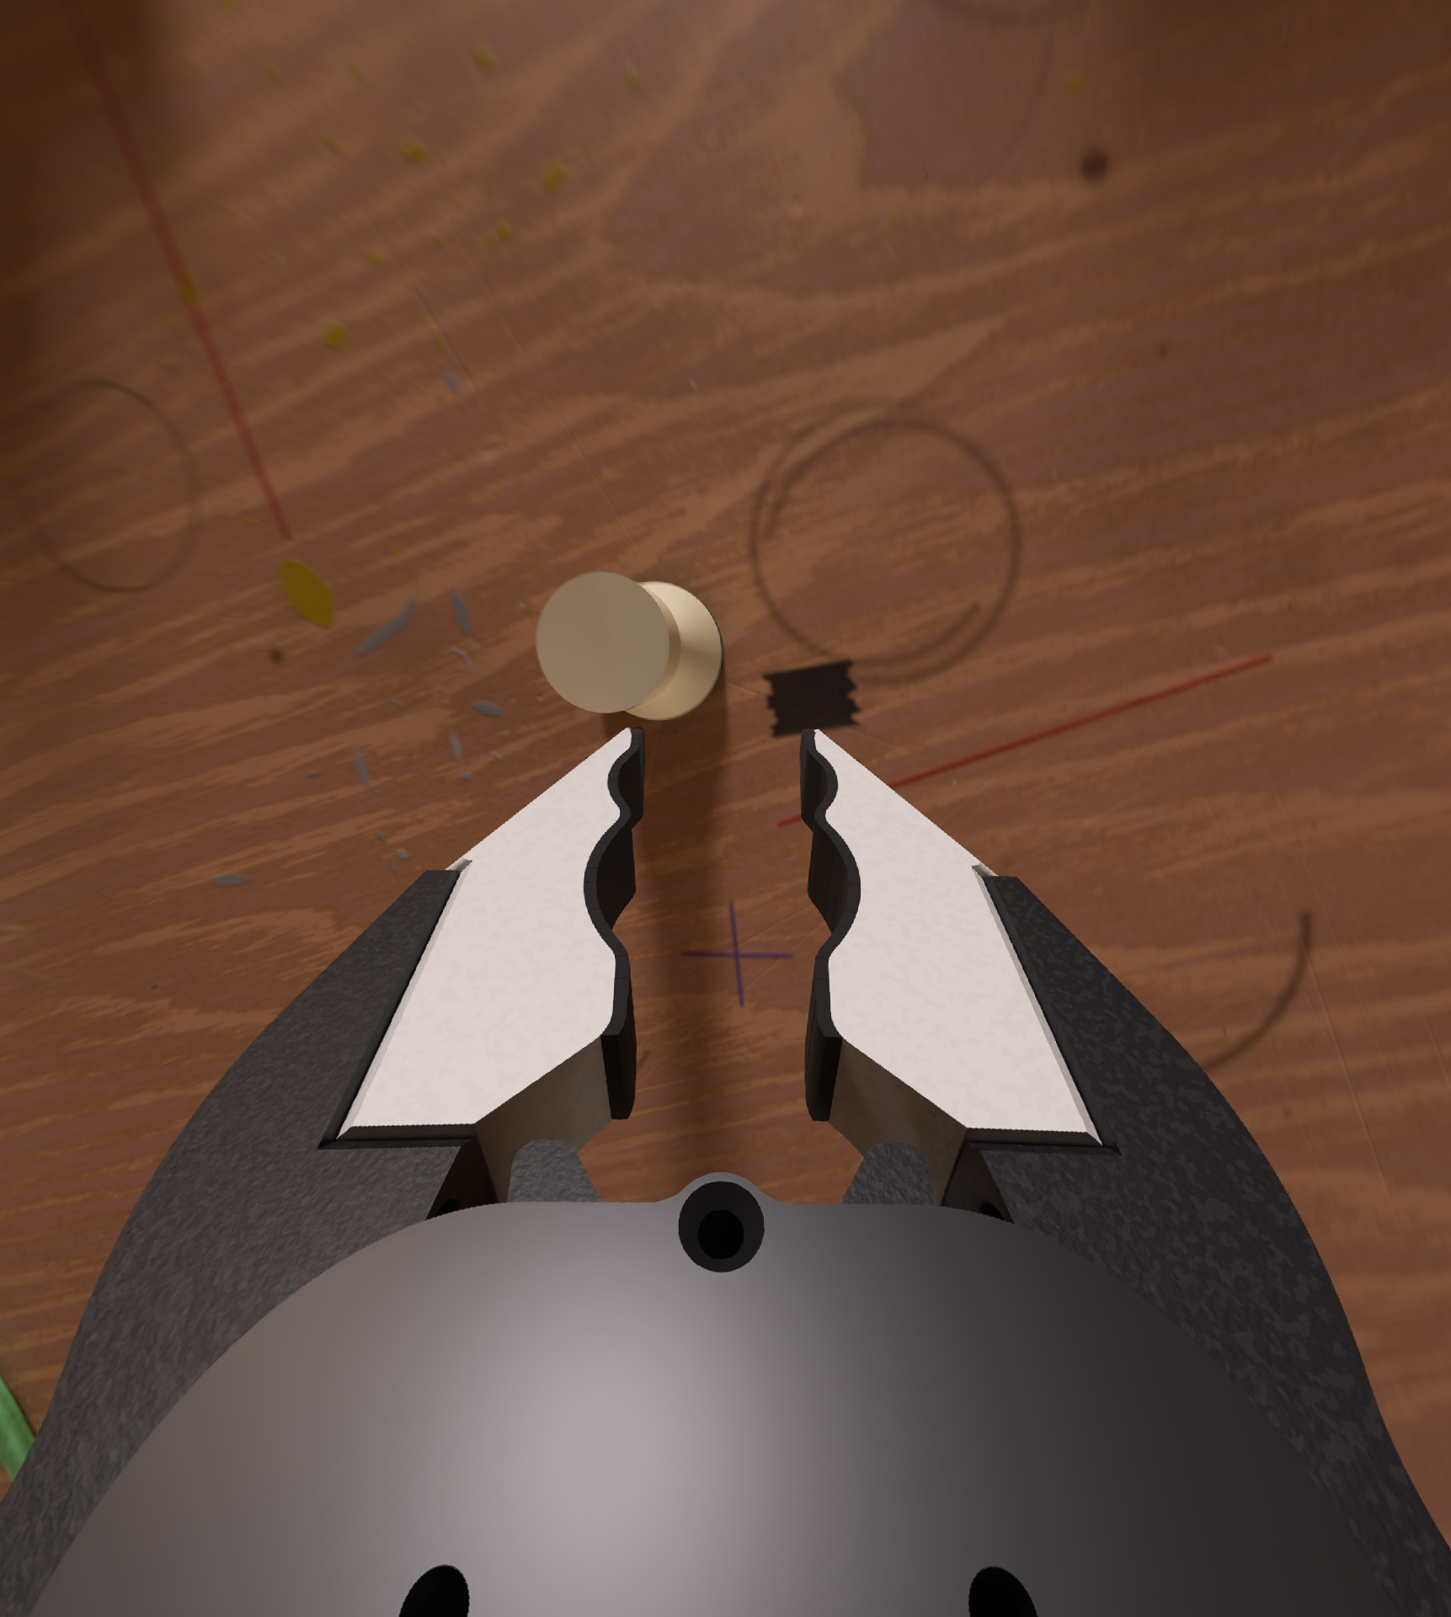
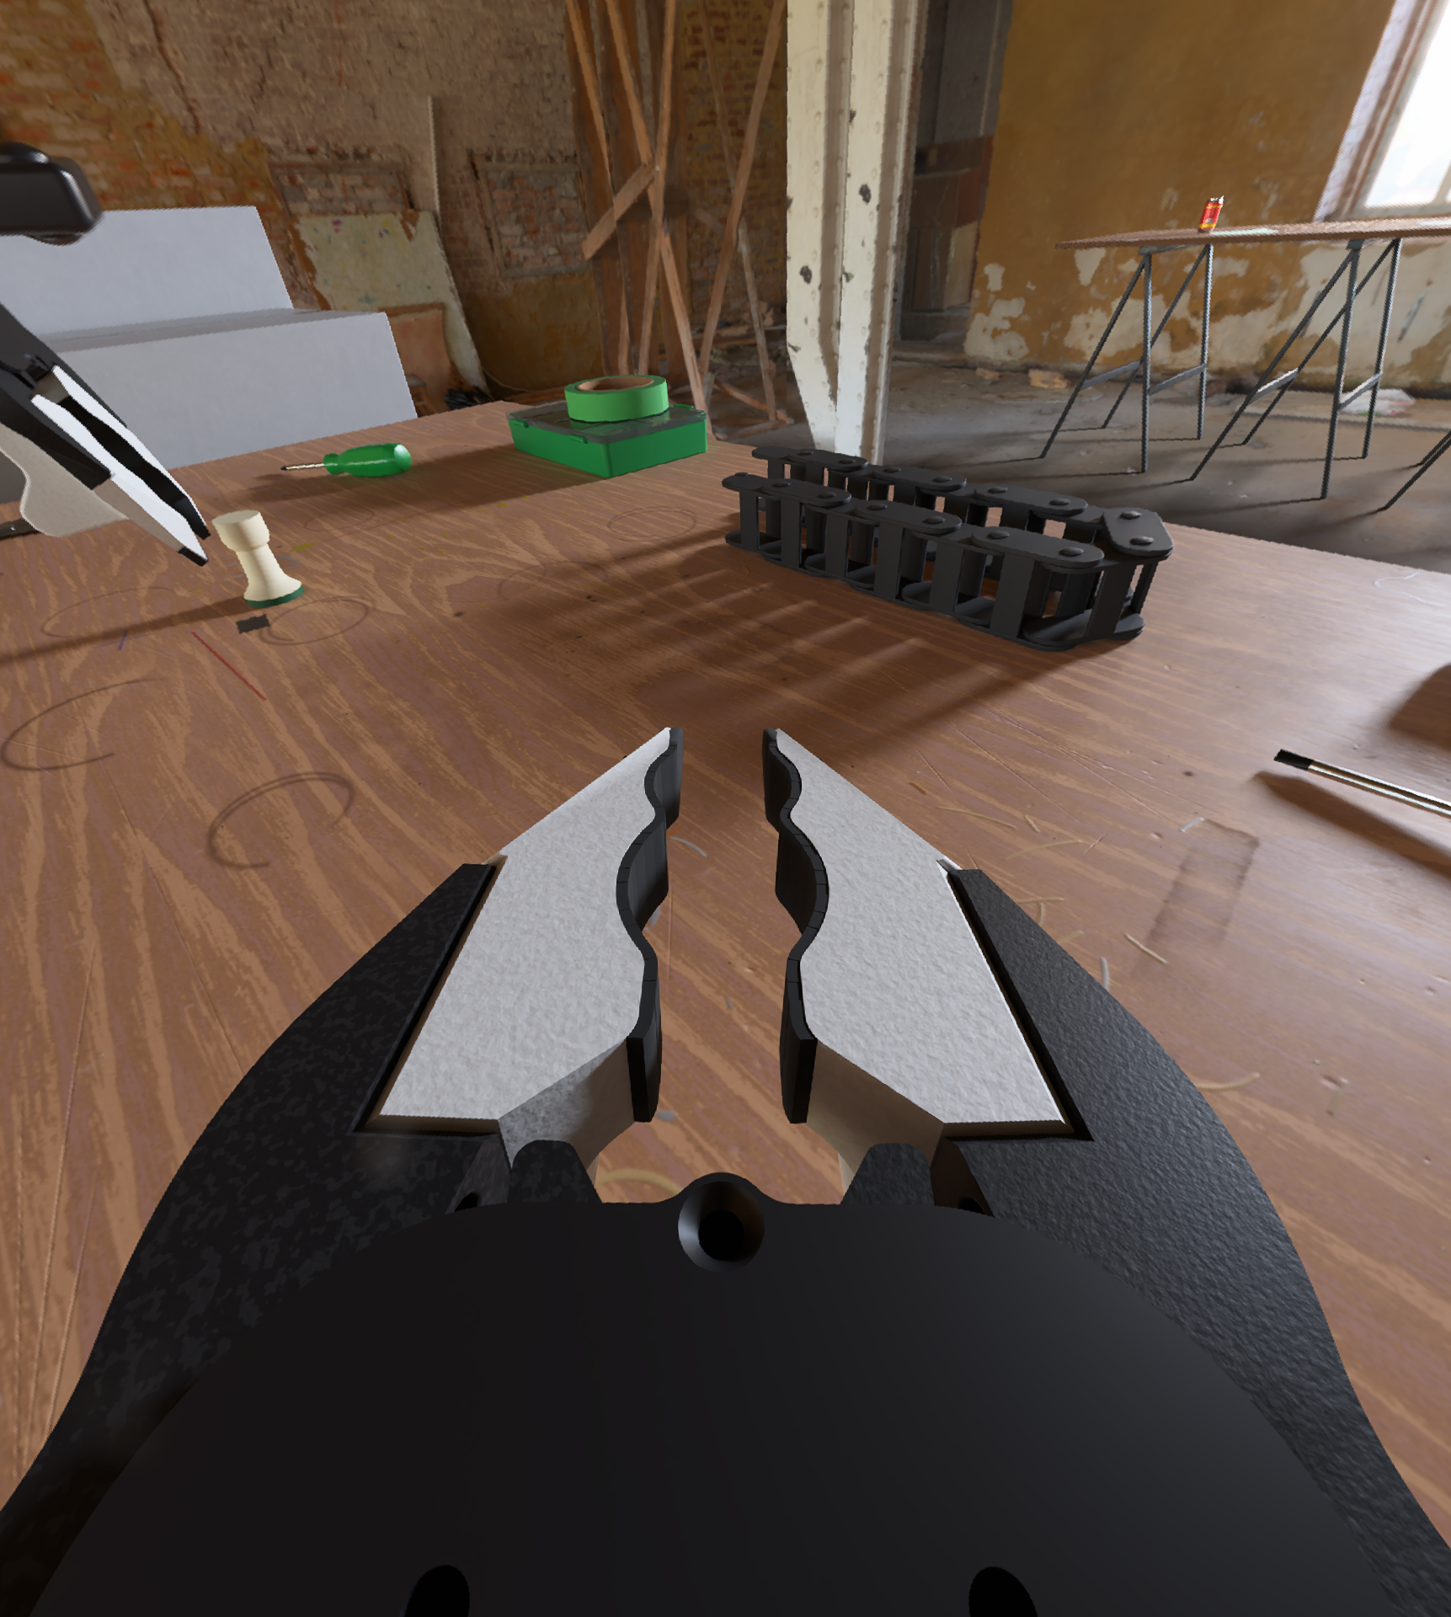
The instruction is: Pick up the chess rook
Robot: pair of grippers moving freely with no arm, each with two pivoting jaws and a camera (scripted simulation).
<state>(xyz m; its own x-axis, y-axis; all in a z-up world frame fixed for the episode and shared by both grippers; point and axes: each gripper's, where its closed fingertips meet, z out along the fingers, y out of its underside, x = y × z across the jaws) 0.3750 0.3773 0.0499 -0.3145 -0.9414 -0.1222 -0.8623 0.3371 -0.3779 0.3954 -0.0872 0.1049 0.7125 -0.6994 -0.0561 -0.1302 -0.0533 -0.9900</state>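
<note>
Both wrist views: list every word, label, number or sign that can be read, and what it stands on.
None can be read.
The small red can on the far bench may bear a label, too small to tell.
The table carries a pen cross, no letters.

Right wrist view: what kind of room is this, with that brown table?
Probably a workshop in an old building under repair. Bare brick walls and leaning wooden planks stand behind the wooden table, which holds a green screwdriver and green tape.

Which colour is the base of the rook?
Green, under the cream rook; right wrist view.
</note>
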